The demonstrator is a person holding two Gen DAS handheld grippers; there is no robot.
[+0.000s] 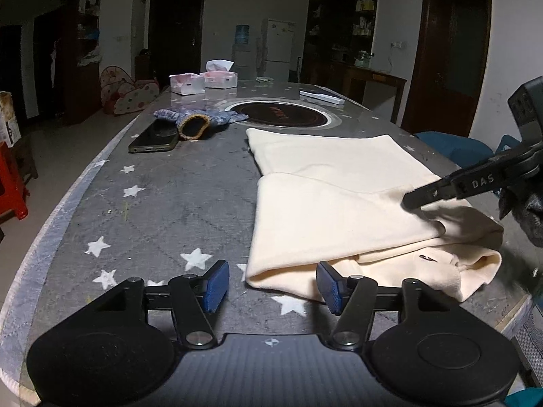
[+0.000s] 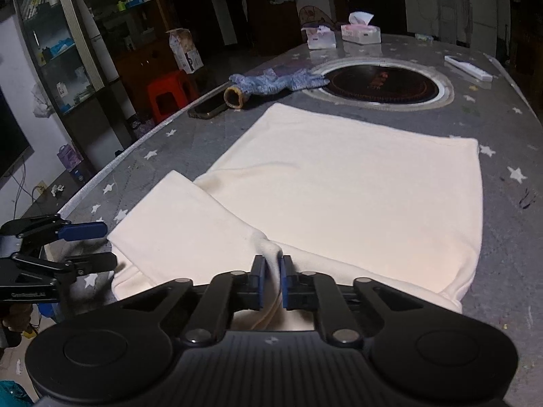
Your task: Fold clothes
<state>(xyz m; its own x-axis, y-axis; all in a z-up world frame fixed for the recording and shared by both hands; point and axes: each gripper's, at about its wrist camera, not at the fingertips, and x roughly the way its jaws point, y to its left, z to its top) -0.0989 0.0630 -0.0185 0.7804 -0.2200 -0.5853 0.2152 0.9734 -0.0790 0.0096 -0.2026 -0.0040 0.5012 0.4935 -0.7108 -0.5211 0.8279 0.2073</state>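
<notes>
A cream garment (image 1: pixel 325 196) lies partly folded on the grey star-patterned table (image 1: pixel 163 203); it also fills the middle of the right wrist view (image 2: pixel 339 183). One flap is folded over its near left part (image 2: pixel 176 217). My left gripper (image 1: pixel 271 286) is open and empty, just off the garment's near corner; it shows at the left edge of the right wrist view (image 2: pixel 91 244). My right gripper (image 2: pixel 271 276) is shut on a pinch of the garment's fabric; in the left wrist view its tip (image 1: pixel 412 200) rests on the garment.
A phone (image 1: pixel 154 139), a blue knitted glove (image 1: pixel 193 120) and a round inset hotplate (image 1: pixel 281 113) lie beyond the garment. Tissue boxes (image 1: pixel 203 81) and a white flat box (image 1: pixel 322 96) stand at the far end. A red stool (image 2: pixel 169 93) stands beside the table.
</notes>
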